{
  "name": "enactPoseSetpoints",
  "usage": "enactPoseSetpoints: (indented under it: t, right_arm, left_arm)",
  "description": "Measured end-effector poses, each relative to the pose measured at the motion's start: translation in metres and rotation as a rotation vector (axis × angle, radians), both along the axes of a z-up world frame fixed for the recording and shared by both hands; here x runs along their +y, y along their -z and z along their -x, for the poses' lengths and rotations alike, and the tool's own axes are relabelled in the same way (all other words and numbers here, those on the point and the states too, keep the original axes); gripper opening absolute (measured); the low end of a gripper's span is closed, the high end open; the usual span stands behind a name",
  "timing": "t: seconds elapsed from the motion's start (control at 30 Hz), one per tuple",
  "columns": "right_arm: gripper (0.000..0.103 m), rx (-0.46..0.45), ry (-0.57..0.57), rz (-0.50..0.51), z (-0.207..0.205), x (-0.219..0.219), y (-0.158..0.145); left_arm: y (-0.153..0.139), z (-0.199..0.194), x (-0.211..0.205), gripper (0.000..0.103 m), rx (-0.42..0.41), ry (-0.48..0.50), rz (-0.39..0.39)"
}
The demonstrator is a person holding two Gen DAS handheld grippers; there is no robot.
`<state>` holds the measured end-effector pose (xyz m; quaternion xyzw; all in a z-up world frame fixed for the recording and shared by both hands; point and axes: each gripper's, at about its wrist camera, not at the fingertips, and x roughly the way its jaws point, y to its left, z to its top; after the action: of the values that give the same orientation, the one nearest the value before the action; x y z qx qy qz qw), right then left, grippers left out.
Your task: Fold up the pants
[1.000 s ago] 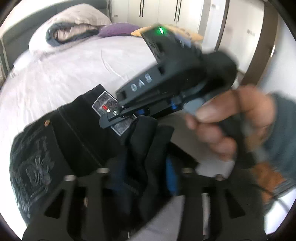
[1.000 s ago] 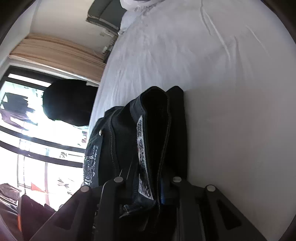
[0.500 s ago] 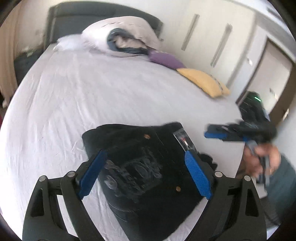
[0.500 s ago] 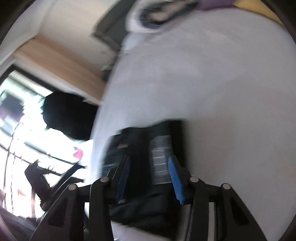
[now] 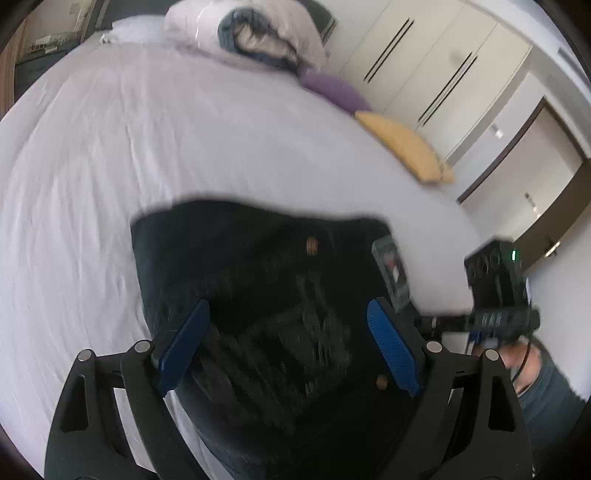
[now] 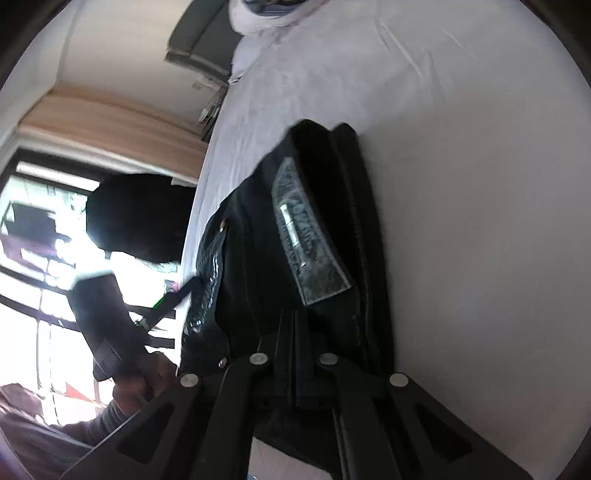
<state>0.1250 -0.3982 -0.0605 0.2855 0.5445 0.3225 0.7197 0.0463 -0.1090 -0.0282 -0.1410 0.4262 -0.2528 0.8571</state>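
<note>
Black folded pants (image 5: 258,258) lie on the white bed (image 5: 110,166), with a grey label patch (image 5: 391,273) at their right edge. My left gripper (image 5: 288,343) hovers just above them, open, its blue pads (image 5: 184,343) spread wide with nothing pinched. In the right wrist view the same pants (image 6: 251,240) and label (image 6: 310,240) fill the centre. My right gripper (image 6: 291,332) is shut, its fingers pressed together at the pants' near edge. Whether any fabric is caught between them I cannot tell. From the left wrist view the right gripper (image 5: 428,322) points in at the pants' right side.
Pillows and a rolled duvet (image 5: 251,33) sit at the head of the bed, with a purple cushion (image 5: 332,88) and a yellow cushion (image 5: 402,147) along its right side. Wardrobe doors (image 5: 443,66) stand beyond. A bright window (image 6: 44,240) is on the left.
My left gripper has let go of the pants, opened wide and drawn back. The pants now lie flat. My right gripper opened, then closed again at their edge.
</note>
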Motion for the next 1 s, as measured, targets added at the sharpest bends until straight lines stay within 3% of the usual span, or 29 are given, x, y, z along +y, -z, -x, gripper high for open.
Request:
enactPoseSetpoints:
  t: [0.07,0.13,0.2,0.67,0.9,0.97,1.0]
  right_arm:
    - [0.000,-0.028,-0.016,0.027,0.000,0.002,-0.008]
    - [0.000,-0.035,-0.029,0.056,-0.002,0.005,-0.009]
    - [0.000,-0.017,-0.019,0.039,-0.006,0.004,-0.004]
    - [0.000,-0.033,0.023,0.056,0.010,0.009,0.004]
    - [0.001,-0.066,0.064,0.007,0.031,-0.004,-0.001]
    - [0.023,-0.095,0.087,0.022,0.042,-0.019,-0.011]
    - [0.041,-0.108,0.104,0.023,0.047,-0.027,-0.016]
  left_arm:
    - [-0.005,-0.014,0.009,0.082,-0.019,-0.019,0.001]
    - [-0.002,-0.028,0.013,0.033,-0.005,-0.013,-0.027]
    - [0.009,-0.031,0.012,0.021,0.034,0.012,-0.085]
    - [0.020,0.093,-0.019,0.021,-0.156,0.239,-0.324]
    - [0.021,0.105,-0.023,0.021,-0.153,0.243,-0.327]
    - [0.011,0.111,-0.016,0.022,-0.136,0.251,-0.296]
    - [0.004,0.114,-0.008,0.022,-0.124,0.240,-0.271]
